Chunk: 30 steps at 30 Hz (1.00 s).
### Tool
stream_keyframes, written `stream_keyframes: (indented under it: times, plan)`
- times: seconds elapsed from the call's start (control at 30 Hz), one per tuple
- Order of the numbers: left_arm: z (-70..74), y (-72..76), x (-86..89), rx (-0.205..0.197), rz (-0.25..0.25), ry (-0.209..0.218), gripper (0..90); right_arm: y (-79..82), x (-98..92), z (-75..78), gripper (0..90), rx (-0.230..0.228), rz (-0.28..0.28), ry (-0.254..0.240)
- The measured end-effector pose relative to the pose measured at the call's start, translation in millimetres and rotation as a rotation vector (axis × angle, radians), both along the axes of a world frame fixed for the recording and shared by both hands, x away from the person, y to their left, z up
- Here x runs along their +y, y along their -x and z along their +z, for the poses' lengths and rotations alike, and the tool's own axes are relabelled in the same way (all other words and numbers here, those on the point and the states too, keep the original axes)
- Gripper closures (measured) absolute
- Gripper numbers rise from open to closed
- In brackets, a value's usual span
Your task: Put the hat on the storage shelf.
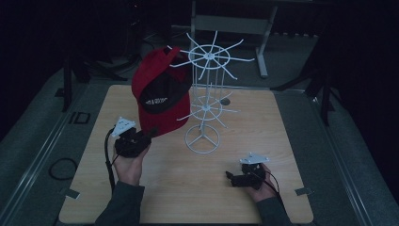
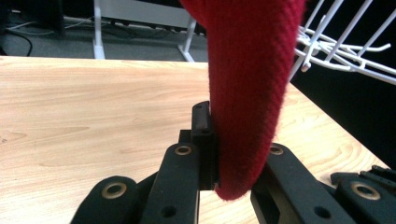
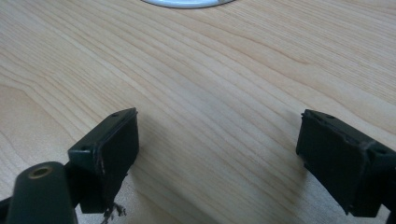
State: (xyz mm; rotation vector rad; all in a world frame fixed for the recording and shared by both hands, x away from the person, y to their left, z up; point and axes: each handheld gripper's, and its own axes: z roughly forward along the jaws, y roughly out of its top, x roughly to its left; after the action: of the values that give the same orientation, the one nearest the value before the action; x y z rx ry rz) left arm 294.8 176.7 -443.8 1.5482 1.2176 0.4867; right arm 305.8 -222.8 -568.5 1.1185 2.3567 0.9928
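Red cap [image 1: 160, 96] hangs at the left side of the white wire rack [image 1: 205, 94], its crown up against one of the upper prongs, its lower edge dropping toward the wooden table [image 1: 188, 188]. Left gripper [image 1: 141, 137] sits just below and to the left of the cap, held up off the table in the person's left hand [image 1: 128, 165]. In the left gripper view the cap's red fabric [image 2: 247, 93] comes down from above and passes straight between the two black jaws, which are clamped on its bottom edge; fabric bulges slightly below the pinch. Rack prongs [image 2: 345, 46] show to the right of the cap, just beside it. Right gripper [image 1: 235, 179] rests low near the table's right front, well apart from cap and rack. In the right gripper view its jaws stand wide with bare wood between them, and the rim of the rack's round base [image 3: 187, 3] lies ahead at the top edge.
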Motion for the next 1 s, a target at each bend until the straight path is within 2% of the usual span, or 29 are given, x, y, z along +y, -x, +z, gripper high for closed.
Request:
stream_keyframes:
  times: [0.17,0.27,0.4,0.43,0.47,0.6,0.77,1.0]
  plan:
    - [-4.3,3.6,2.2,0.0,-0.011,-0.014,83.0,0.0,0.1,-0.1,12.9,0.0,0.0,-0.001]
    - [-6.4,5.0,4.6,-0.007,-0.022,-0.004,79.9,-0.1,-0.1,-0.1,12.9,-0.002,0.002,-0.001]
    - [-4.5,7.8,6.5,-0.026,-0.033,0.002,68.9,0.0,0.0,-0.1,12.9,0.0,0.002,-0.002]
    - [-2.0,10.1,7.2,-0.038,-0.042,0.007,68.9,0.0,0.0,-0.1,12.9,0.0,0.002,-0.002]
    - [-1.1,10.9,7.6,-0.043,-0.044,0.006,63.9,0.0,0.0,-0.1,12.9,0.001,0.001,-0.001]
    - [2.1,13.8,9.3,-0.052,-0.039,-0.008,57.5,0.0,0.0,-0.1,12.9,0.0,0.001,0.0]
    - [2.3,14.2,10.6,-0.049,-0.033,-0.018,51.7,0.1,0.0,0.0,12.9,0.002,0.001,0.0]
    - [-0.3,12.0,9.6,-0.027,-0.051,-0.038,45.0,0.1,0.0,0.0,12.9,0.001,0.001,-0.001]
